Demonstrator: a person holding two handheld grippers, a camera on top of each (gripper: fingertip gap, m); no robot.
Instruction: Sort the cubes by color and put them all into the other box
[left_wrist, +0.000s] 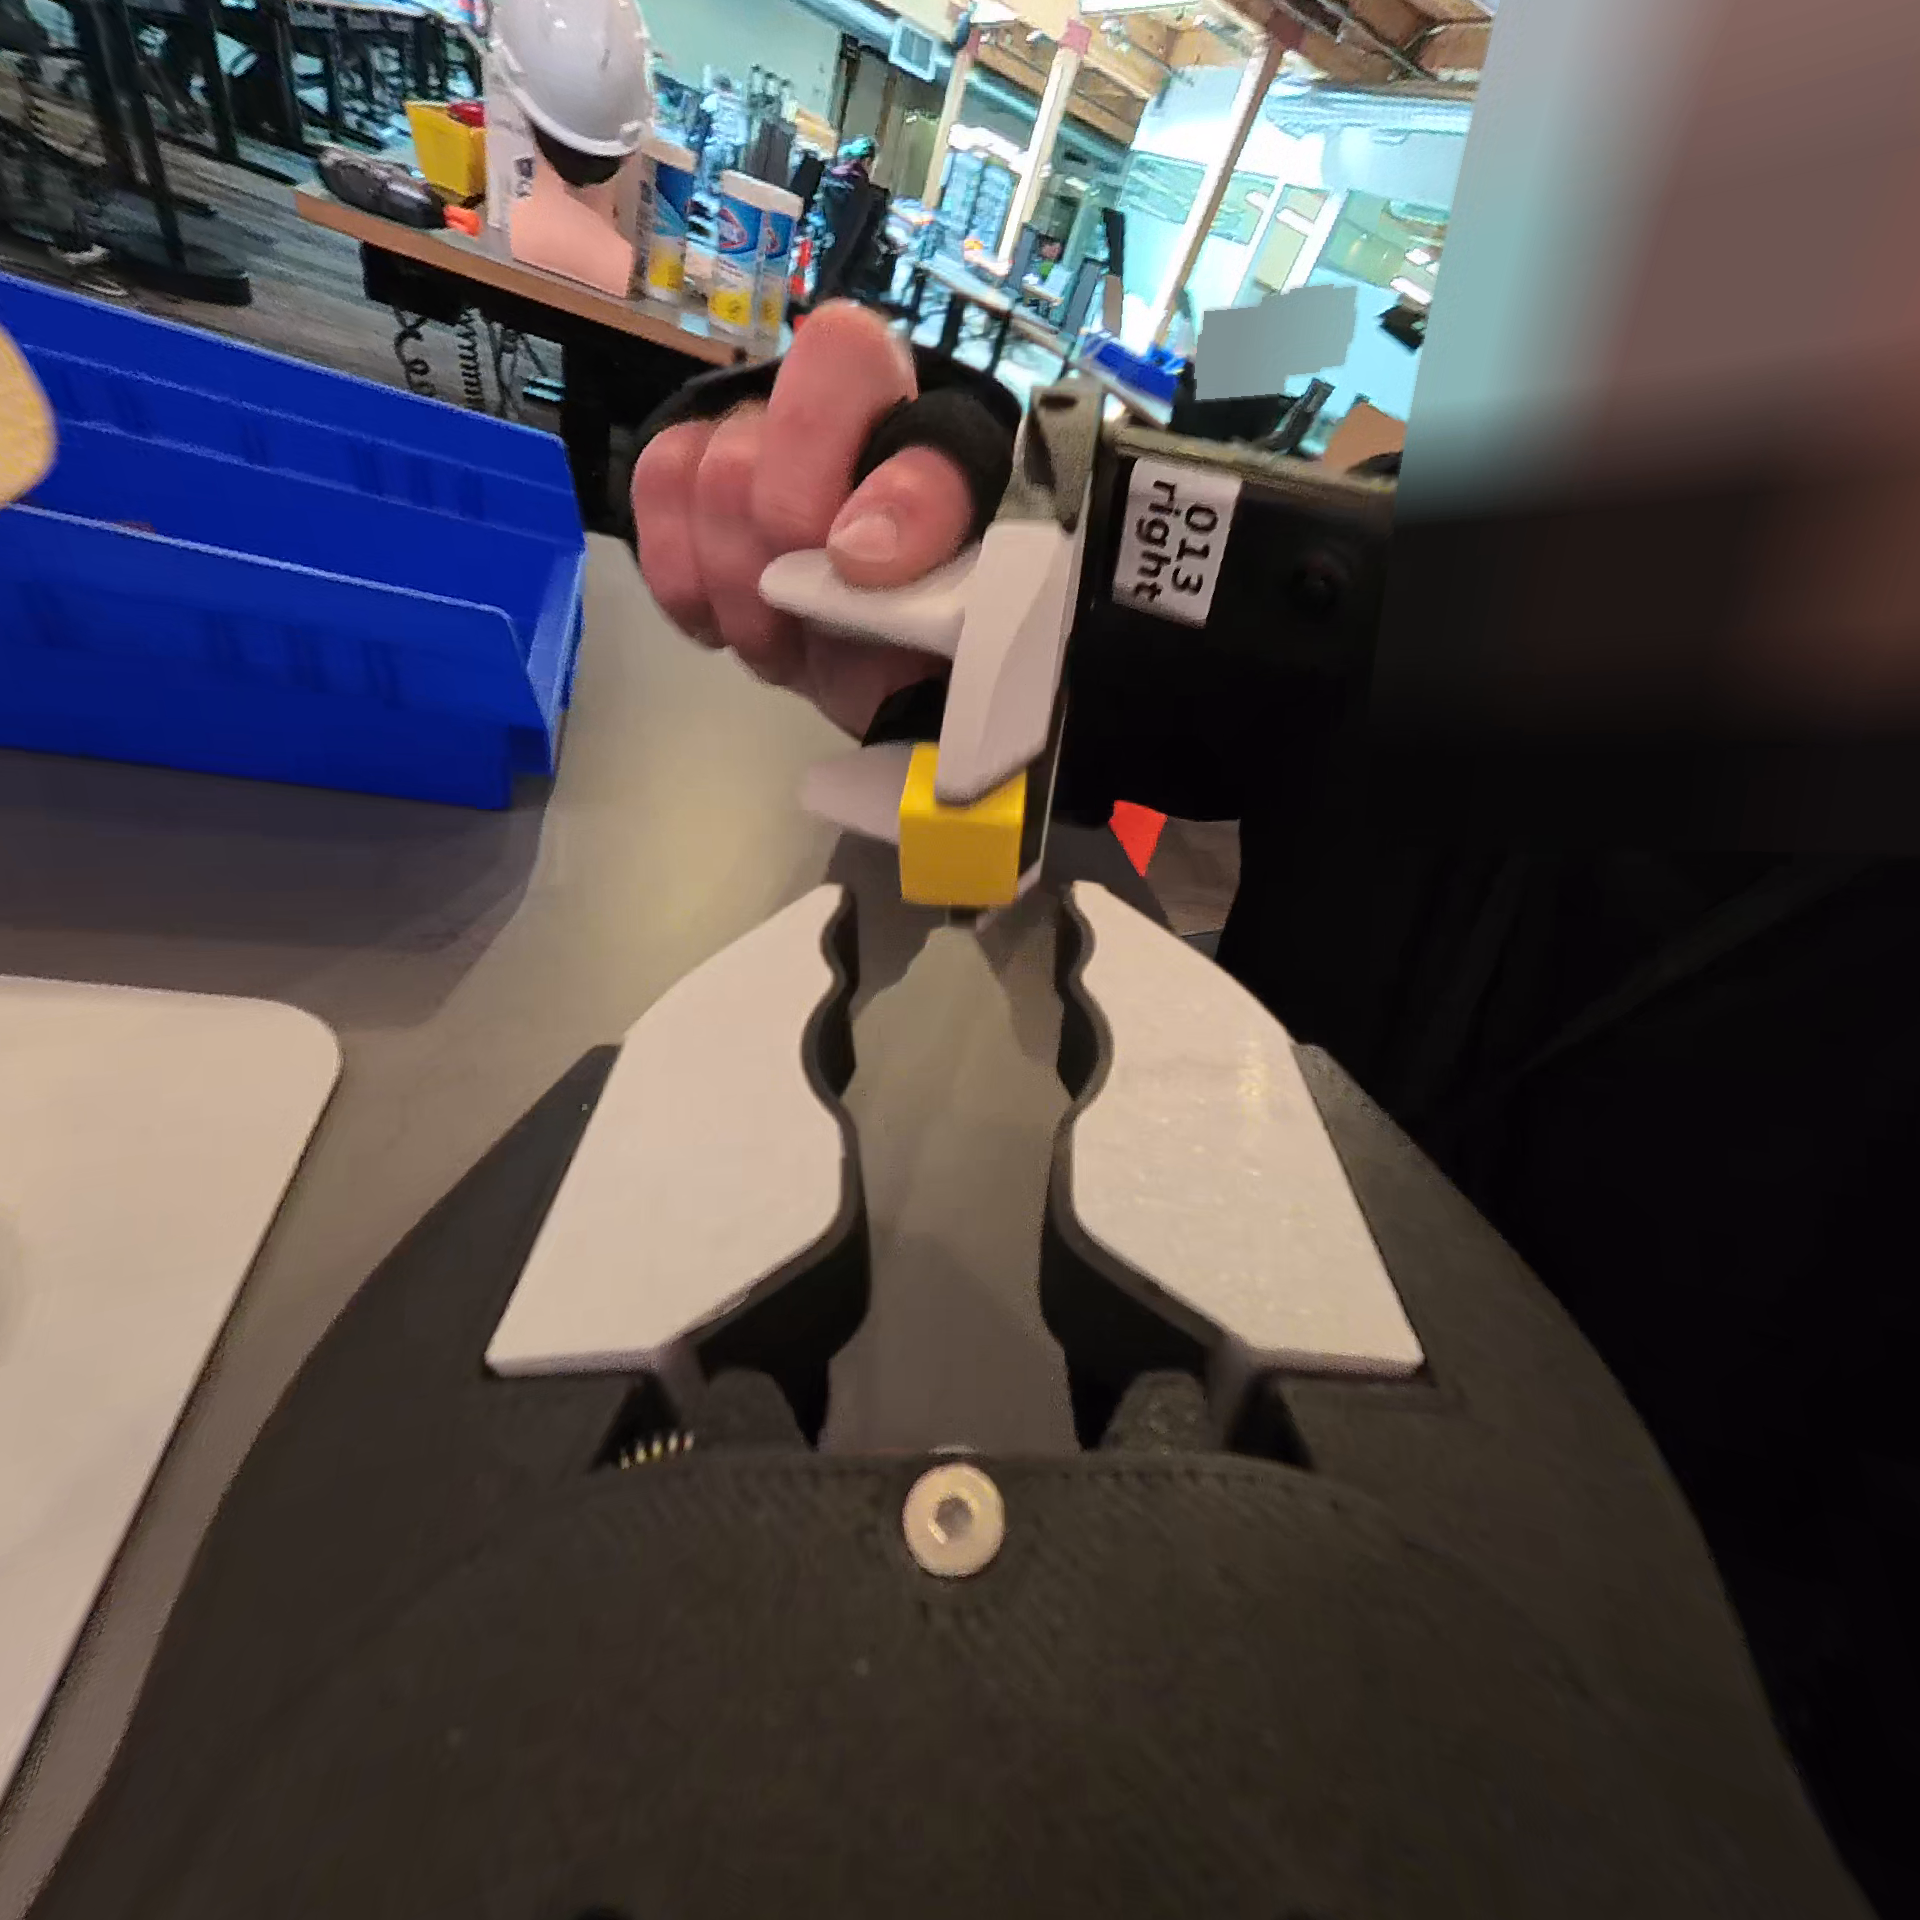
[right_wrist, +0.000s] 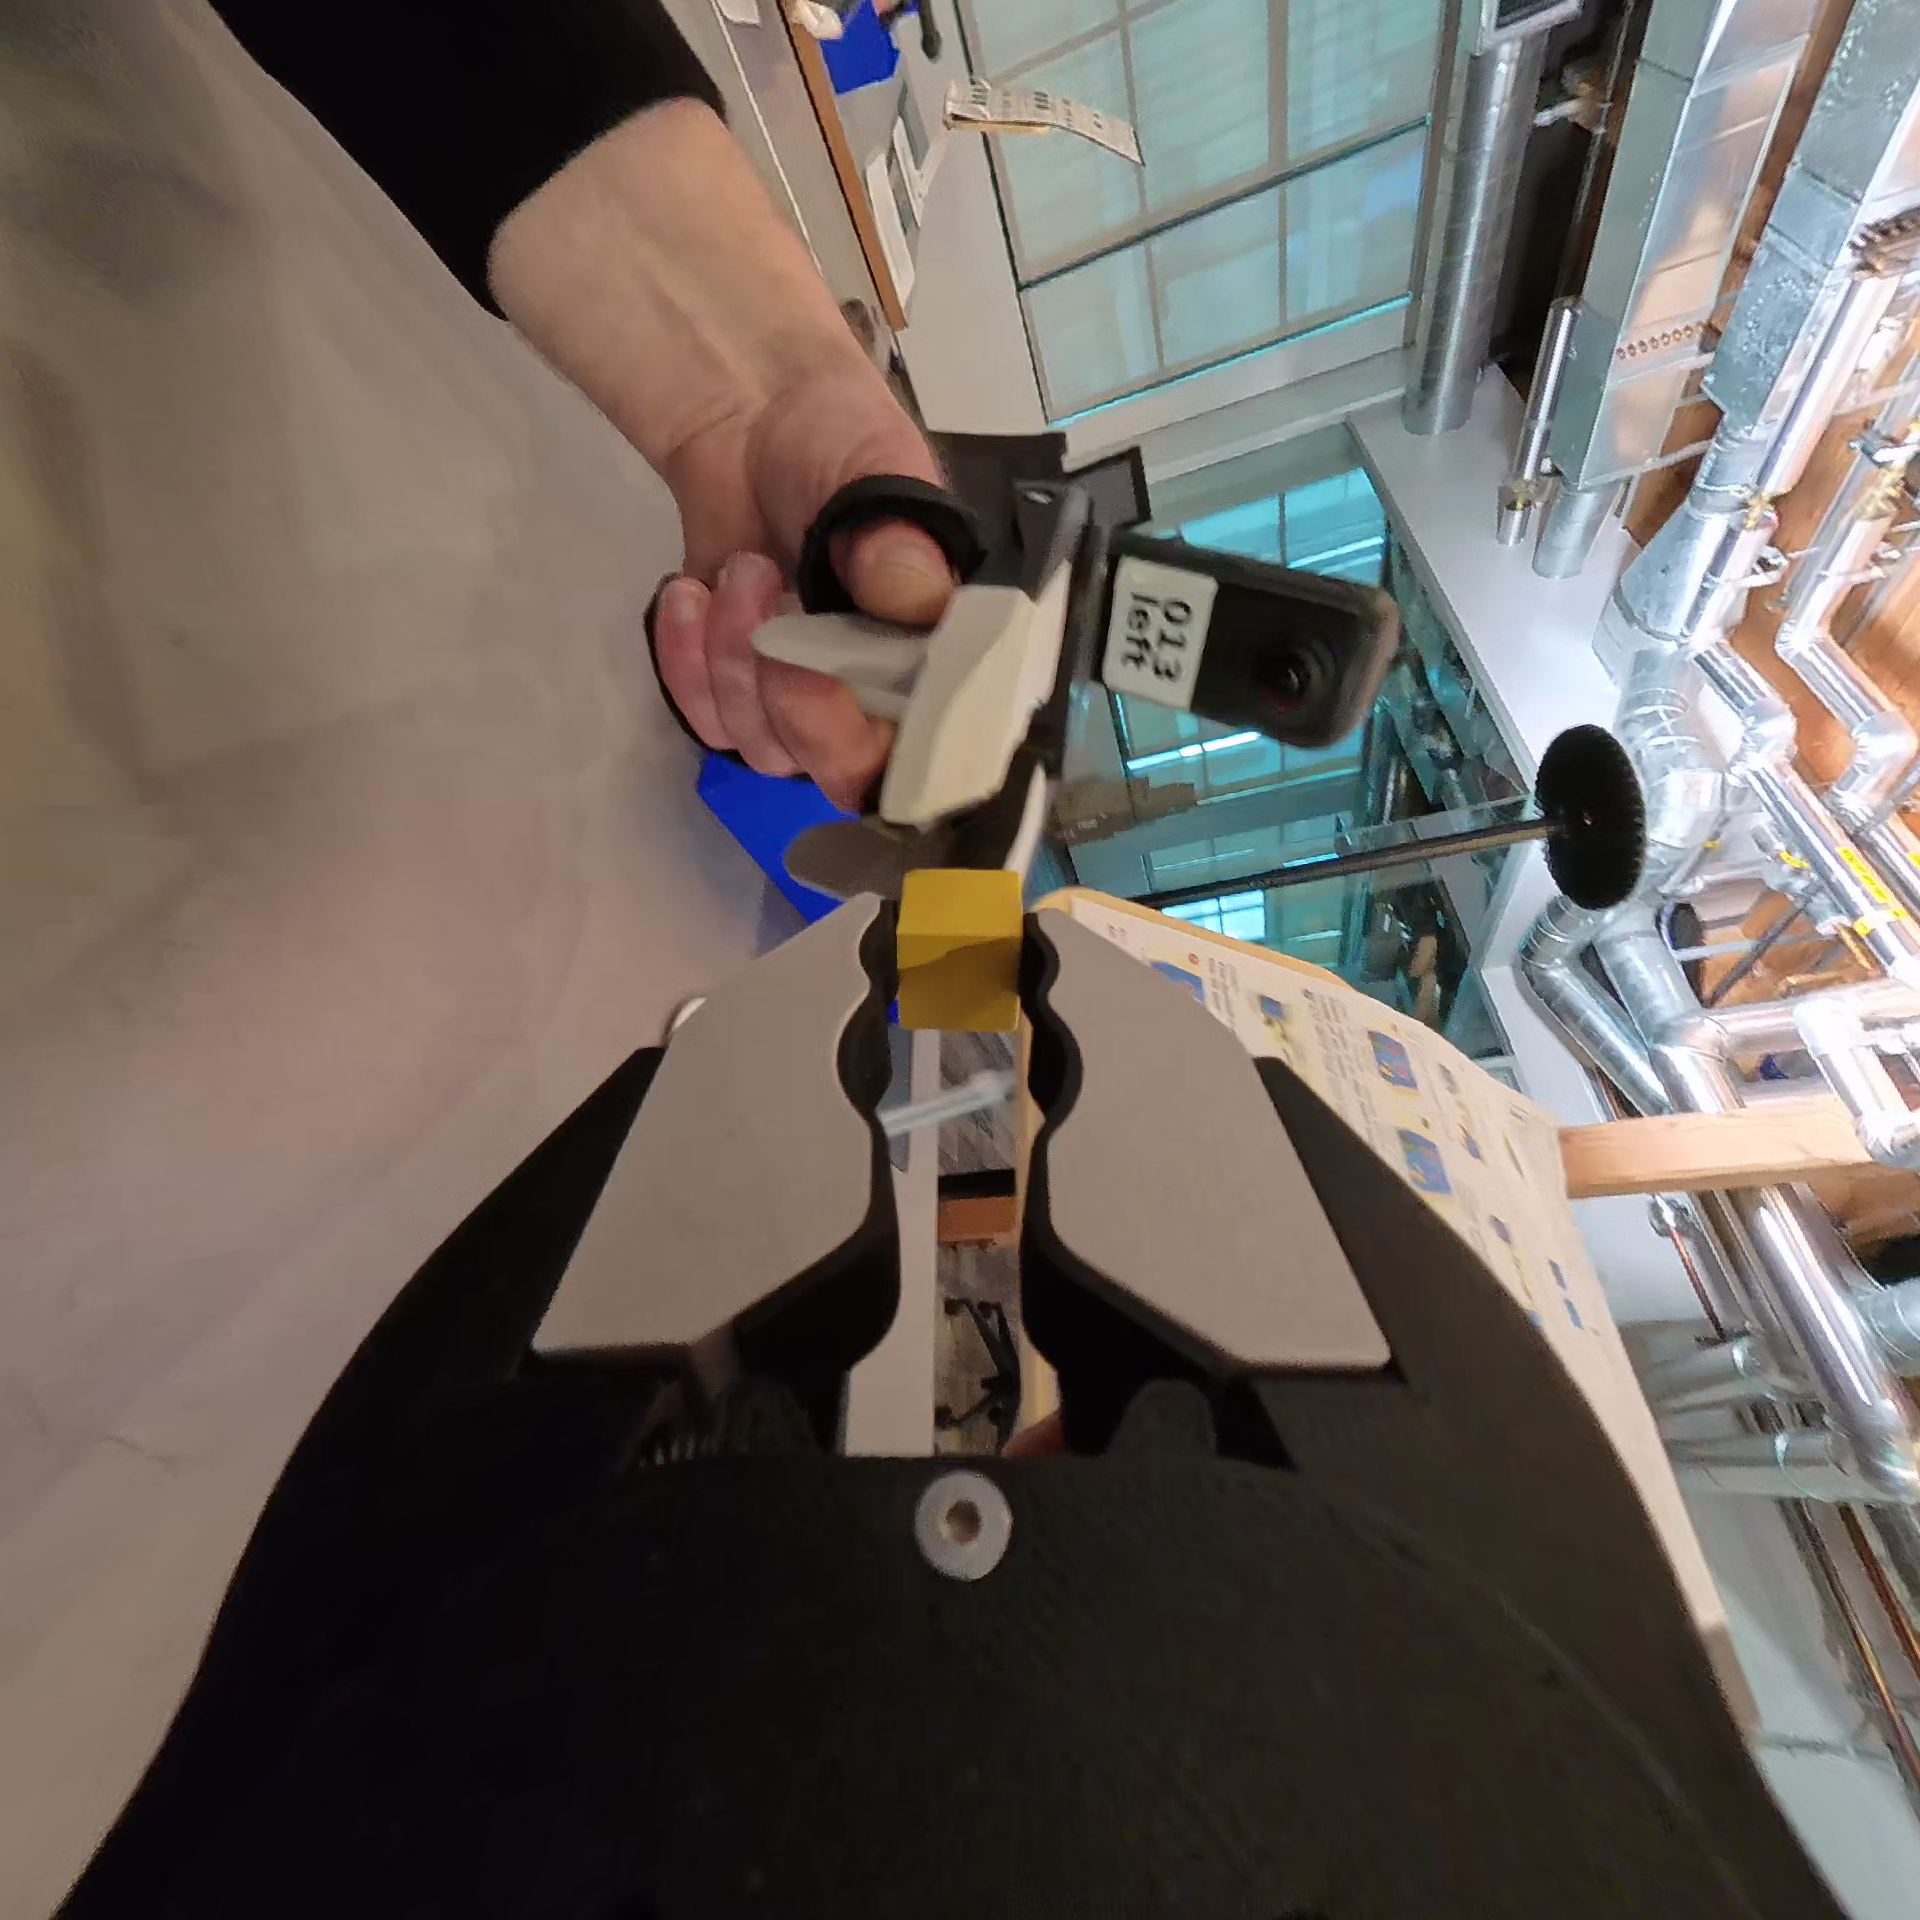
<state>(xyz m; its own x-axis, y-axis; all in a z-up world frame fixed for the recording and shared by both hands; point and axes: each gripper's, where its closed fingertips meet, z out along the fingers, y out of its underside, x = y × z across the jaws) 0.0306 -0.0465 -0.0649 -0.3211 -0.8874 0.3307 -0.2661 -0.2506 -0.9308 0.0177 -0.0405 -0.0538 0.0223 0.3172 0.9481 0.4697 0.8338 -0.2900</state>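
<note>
A yellow cube (right_wrist: 956, 966) is clamped between the fingertips of my right gripper (right_wrist: 956, 930), held up in the air. In the left wrist view the same cube (left_wrist: 961, 847) hangs in the right gripper (left_wrist: 914, 810), just beyond the tips of my left gripper (left_wrist: 956, 904). The left gripper is open and empty, with a wide gap between its fingers. The two grippers face each other almost tip to tip. In the right wrist view the left gripper (right_wrist: 883, 842) sits right behind the cube, held by a hand (right_wrist: 790, 540).
Blue bins (left_wrist: 281, 582) stand on the grey table (left_wrist: 665, 831) at the back left. A white board (left_wrist: 135, 1195) lies at the near left. A small orange-red thing (left_wrist: 1138, 831) shows behind the right gripper. A box with printed pictures (right_wrist: 1351, 1091) rises to the right. Only a small space, under 4 cm, lies between the two pairs of fingers.
</note>
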